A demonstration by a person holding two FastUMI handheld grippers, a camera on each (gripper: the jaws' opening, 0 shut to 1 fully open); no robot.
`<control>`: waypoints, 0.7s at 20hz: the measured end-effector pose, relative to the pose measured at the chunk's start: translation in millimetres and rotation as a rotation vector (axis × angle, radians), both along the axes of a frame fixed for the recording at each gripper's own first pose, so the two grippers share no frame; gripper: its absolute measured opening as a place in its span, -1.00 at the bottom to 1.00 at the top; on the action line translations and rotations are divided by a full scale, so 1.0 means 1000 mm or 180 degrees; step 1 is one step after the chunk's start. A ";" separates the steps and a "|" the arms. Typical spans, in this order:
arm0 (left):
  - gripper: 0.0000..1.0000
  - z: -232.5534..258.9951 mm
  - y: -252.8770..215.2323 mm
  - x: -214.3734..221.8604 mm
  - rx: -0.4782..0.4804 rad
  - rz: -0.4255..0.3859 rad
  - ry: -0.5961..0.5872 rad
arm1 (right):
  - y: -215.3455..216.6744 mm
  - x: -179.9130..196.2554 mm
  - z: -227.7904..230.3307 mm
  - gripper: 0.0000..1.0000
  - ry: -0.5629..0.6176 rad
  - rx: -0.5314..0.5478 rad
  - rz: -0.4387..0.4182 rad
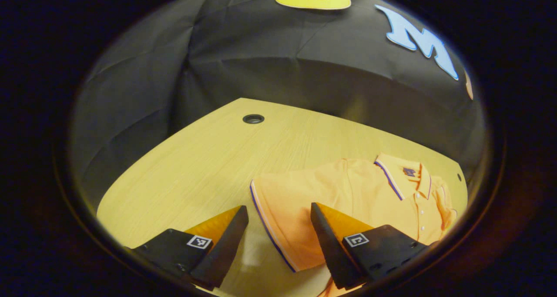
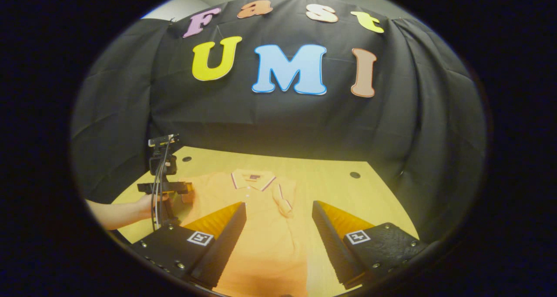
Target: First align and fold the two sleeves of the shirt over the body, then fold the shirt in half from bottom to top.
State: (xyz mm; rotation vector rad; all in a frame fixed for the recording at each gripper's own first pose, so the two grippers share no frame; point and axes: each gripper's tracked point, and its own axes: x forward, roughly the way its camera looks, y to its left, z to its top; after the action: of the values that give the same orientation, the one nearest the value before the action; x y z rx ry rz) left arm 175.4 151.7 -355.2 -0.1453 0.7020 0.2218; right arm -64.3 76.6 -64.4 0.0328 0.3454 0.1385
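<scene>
Nearest the lens, we find the left gripper [image 1: 278,240] with its fingers spread wide and nothing between them, poised just above the trimmed cuff of the shirt's sleeve [image 1: 278,218]. We record the orange shirt [image 2: 261,218] lying flat and face up on the wooden table [image 1: 191,166], collar [image 2: 253,179] toward the booth wall. One sleeve [image 2: 283,199] already lies over the body. The right gripper [image 2: 278,240] likewise stands agape and empty above the lower body of the shirt. We judge the cloth light, limp and prone to sag, so it needs a pinch at a firm edge. We recommend the banded cuff for the open sleeve, then the hem corners.
</scene>
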 end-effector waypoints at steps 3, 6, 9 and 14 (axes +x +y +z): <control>0.87 -0.005 -0.003 0.001 0.0207 -0.0144 0.0152 | 0.000 0.002 0.000 0.89 0.0022 -0.0001 0.0048; 0.80 -0.006 -0.007 0.008 0.0205 -0.0167 0.0101 | 0.005 0.004 -0.003 0.89 0.0048 0.0051 0.0108; 0.46 -0.006 -0.010 0.009 0.0198 -0.0230 0.0094 | 0.006 0.004 -0.006 0.89 0.0090 0.0089 0.0152; -0.70 -0.005 -0.009 0.014 0.0203 -0.0241 0.0042 | -0.005 0.002 -0.015 0.87 0.0147 0.0117 0.0110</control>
State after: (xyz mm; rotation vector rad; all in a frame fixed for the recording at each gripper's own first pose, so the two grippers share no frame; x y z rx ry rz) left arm 189.8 142.3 -360.3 -0.0562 0.7114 0.1725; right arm -62.4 71.4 -79.3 0.0665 0.3897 0.1785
